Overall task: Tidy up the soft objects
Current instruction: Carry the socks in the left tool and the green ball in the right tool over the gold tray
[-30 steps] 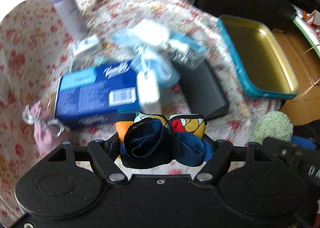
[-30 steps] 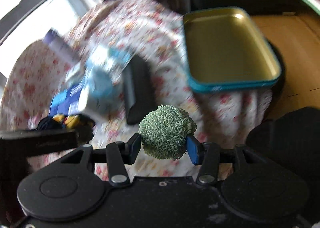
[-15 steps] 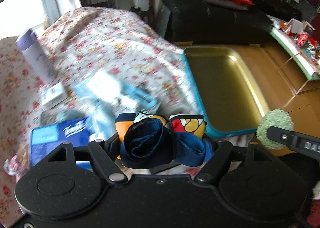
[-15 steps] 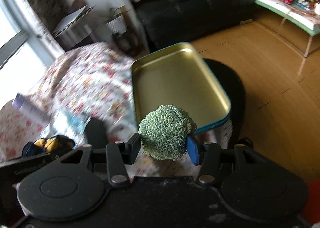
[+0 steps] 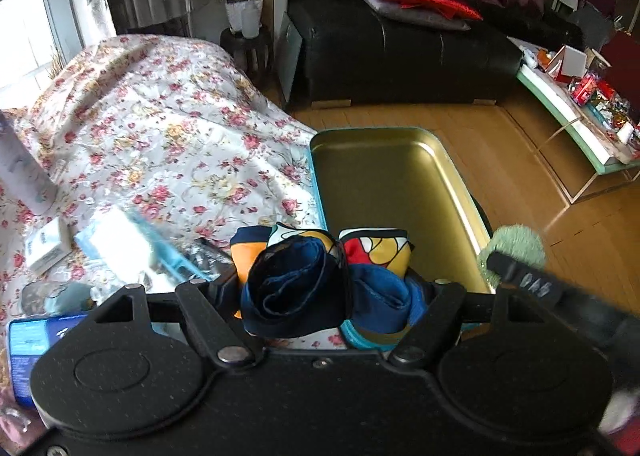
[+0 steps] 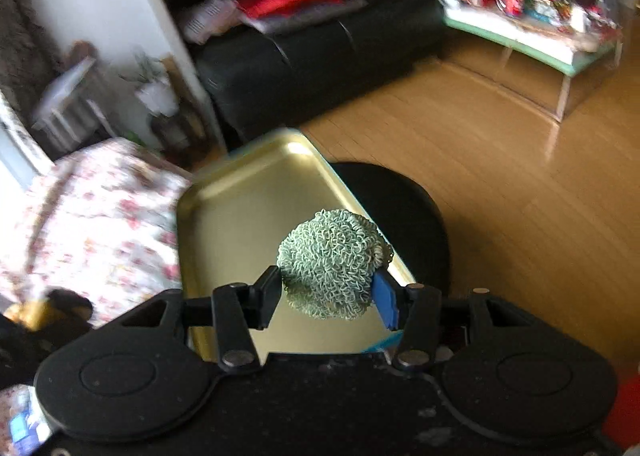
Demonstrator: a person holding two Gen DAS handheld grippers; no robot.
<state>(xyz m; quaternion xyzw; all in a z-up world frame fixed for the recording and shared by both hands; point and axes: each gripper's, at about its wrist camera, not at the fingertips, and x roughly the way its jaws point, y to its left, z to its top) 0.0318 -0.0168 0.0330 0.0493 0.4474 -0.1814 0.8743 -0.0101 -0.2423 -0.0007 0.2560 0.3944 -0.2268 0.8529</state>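
Observation:
My left gripper (image 5: pixel 324 288) is shut on a rolled blue cloth bundle with orange, red and white print (image 5: pixel 320 272), held above the near left corner of the gold tray with a teal rim (image 5: pixel 384 184). My right gripper (image 6: pixel 328 288) is shut on a green curly yarn ball (image 6: pixel 332 260), held over the near part of the same tray (image 6: pixel 240 208). The yarn ball also shows at the right in the left wrist view (image 5: pixel 516 244). The tray holds nothing.
The tray rests on a black round stool (image 6: pixel 404 208) beside a table with a floral cloth (image 5: pixel 160 144). On the cloth lie a blue tissue pack (image 5: pixel 36 340), plastic packets (image 5: pixel 132 244), a small white box (image 5: pixel 48 244) and a lilac bottle (image 5: pixel 20 172). A black sofa (image 5: pixel 400 56) stands behind.
Both grippers have swung right, away from the cluttered cloth, and now hang over the gold tray. Each still holds its soft object.

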